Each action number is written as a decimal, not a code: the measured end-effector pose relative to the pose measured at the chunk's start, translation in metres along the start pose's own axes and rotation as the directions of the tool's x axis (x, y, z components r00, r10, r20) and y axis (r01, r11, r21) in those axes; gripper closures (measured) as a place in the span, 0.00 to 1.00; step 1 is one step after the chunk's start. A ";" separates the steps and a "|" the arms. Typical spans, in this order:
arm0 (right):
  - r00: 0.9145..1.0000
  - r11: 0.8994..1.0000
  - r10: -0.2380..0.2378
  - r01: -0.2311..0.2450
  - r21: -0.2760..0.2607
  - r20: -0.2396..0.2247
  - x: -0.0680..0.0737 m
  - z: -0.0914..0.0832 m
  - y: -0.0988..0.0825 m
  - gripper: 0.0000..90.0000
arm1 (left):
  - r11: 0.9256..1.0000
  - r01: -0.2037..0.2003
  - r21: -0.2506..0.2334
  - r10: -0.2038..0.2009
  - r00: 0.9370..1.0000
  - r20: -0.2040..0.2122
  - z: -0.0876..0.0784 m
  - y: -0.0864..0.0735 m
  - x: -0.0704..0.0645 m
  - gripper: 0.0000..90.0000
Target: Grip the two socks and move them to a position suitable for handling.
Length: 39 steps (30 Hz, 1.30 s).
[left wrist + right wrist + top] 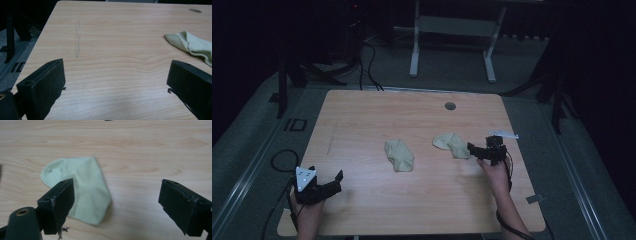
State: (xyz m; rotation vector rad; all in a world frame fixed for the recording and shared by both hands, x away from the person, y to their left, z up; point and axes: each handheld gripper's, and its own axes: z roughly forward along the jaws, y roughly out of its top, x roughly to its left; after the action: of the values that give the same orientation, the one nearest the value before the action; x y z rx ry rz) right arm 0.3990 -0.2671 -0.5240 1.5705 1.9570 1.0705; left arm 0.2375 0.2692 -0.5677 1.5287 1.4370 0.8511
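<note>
On the wooden bench [362, 115], taking the small round grommet hole [450, 106] near its far edge as the landmark, the scene ran like this from left to right. Far to the left of the hole and close to the near edge, the left tongs [330, 183] rested low over bare wood in the person's left hand [307, 212], a grey three-cornered plate [304, 177] on top and a cable [279, 160] looping off the bench's left side. In the left gripper view those tongs [115, 82] stood wide open, with nothing but wood grain between the jaws and a faint pencil-like streak [77, 40] farther ahead.

Nearer than the hole and a little to its left lay a pale green cloth piece [399, 155], crumpled and flat on the bench, well apart from the left tongs; its edge showed at the right of the left gripper view [192, 45]. Almost directly nearer than the hole lay a second pale green cloth piece [452, 144], which looked like a small sock, though the dim light made that uncertain.

Right of the hole and nearer, the right tongs [473, 150] were held in the person's right hand [495, 172], their tips at that second piece's right end. In the right gripper view the tongs [115, 205] were spread wide and gripped nothing; the cloth [82, 192] lay partly behind the left jaw, reaching into the gap.
</note>
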 end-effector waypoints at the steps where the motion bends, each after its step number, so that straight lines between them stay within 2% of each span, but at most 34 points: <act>1: 1.000 1.000 -0.007 0.007 0.001 0.000 0.002 0.002 0.003 0.16 | 1.000 0.000 0.001 0.000 1.000 0.000 0.000 0.000 0.000 0.02; 4: 1.000 1.000 -0.024 0.024 0.013 -0.015 0.012 0.010 0.011 0.18 | 1.000 -0.003 0.001 0.003 1.000 0.001 0.000 0.000 0.000 0.02; 9: 0.999 0.999 0.001 0.002 0.038 -0.055 0.027 0.025 0.020 0.23 | 1.000 -0.007 0.005 0.007 1.000 0.004 0.000 0.000 0.000 0.02; 12: 0.998 0.998 -0.011 0.015 0.057 -0.066 0.039 0.037 0.023 0.25 | 1.000 -0.007 0.007 0.006 1.000 0.007 0.000 0.000 0.000 0.02; 15: 0.996 0.994 -0.046 0.053 0.092 -0.075 0.055 0.052 0.023 0.26 | 1.000 -0.009 0.009 0.009 1.000 0.009 0.000 0.000 0.000 0.02; 19: 0.995 0.989 -0.076 0.084 0.124 -0.064 0.068 0.068 0.023 0.28 | 1.000 -0.006 0.011 0.006 1.000 0.012 0.000 0.000 0.001 0.02; 25: 0.992 0.979 -0.130 0.128 0.156 -0.002 0.079 0.090 0.016 0.34 | 1.000 -0.006 0.011 0.006 1.000 0.017 0.000 0.000 0.001 0.02; 29: 0.978 0.972 -0.199 0.189 0.137 0.062 0.084 0.089 0.010 0.47 | 1.000 -0.006 0.010 0.006 1.000 0.020 0.000 0.000 0.001 0.02; 32: 0.977 0.973 -0.202 0.193 0.127 0.062 0.086 0.087 0.009 0.60 | 1.000 -0.011 0.015 0.011 1.000 0.023 0.001 0.000 0.000 0.02; 36: 0.970 0.965 -0.236 0.227 0.128 0.062 0.093 0.087 0.008 0.84 | 1.000 -0.009 0.014 0.008 1.000 0.024 0.001 0.000 0.000 0.02; 37: 0.966 0.962 -0.250 0.240 0.129 0.068 0.094 0.087 0.008 0.87 | 1.000 -0.008 0.014 0.007 1.000 0.023 0.001 0.000 0.000 0.02; 39: 0.965 0.960 -0.256 0.246 0.134 0.060 0.095 0.088 0.009 0.91 | 1.000 -0.007 0.015 0.006 1.000 0.022 0.001 0.000 0.001 0.02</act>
State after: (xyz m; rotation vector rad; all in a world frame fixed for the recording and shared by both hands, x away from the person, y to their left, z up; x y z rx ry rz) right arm 0.4415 -0.1495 -0.5574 1.3545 2.1368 0.7868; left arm 0.2382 0.2697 -0.5684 1.5500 1.4260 0.8265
